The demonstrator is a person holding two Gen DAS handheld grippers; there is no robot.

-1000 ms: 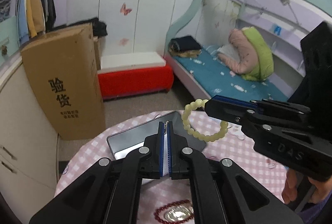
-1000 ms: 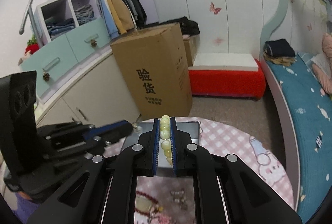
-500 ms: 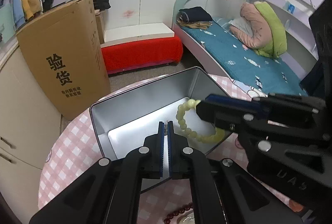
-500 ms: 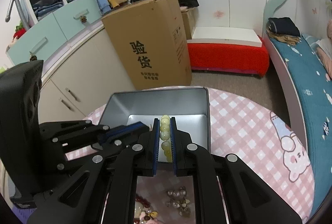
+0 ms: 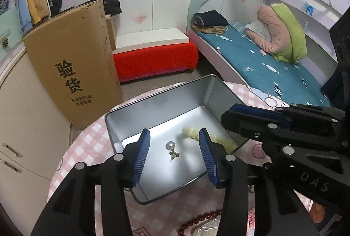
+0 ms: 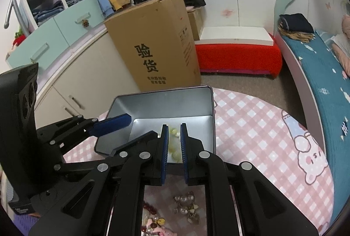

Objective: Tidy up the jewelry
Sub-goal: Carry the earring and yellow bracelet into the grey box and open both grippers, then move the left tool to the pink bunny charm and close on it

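A silver metal tin (image 5: 157, 102) stands open on the pink checked table (image 5: 87, 139). A pearl earring (image 5: 171, 148) lies on its floor between the fingers of my left gripper (image 5: 174, 137), which is open above it. A pale yellow bead bracelet (image 5: 191, 132) lies in the tin at the right, blurred. My right gripper (image 6: 174, 133) is open over the tin (image 6: 196, 100), with the bracelet (image 6: 174, 148) below its fingers. More jewelry (image 6: 186, 209) lies on the table under the right gripper. A dark red bead bracelet (image 5: 203, 219) lies near the table's front.
A tall cardboard box (image 5: 72, 67) stands on the floor behind the table. A red bench (image 5: 153, 60) and a bed (image 5: 262, 65) are further back. Cabinets (image 6: 65, 74) line the left side.
Both grippers have opened. The left let go of the pearl earring and the right let go of the yellow bracelet; both now lie in the tin.
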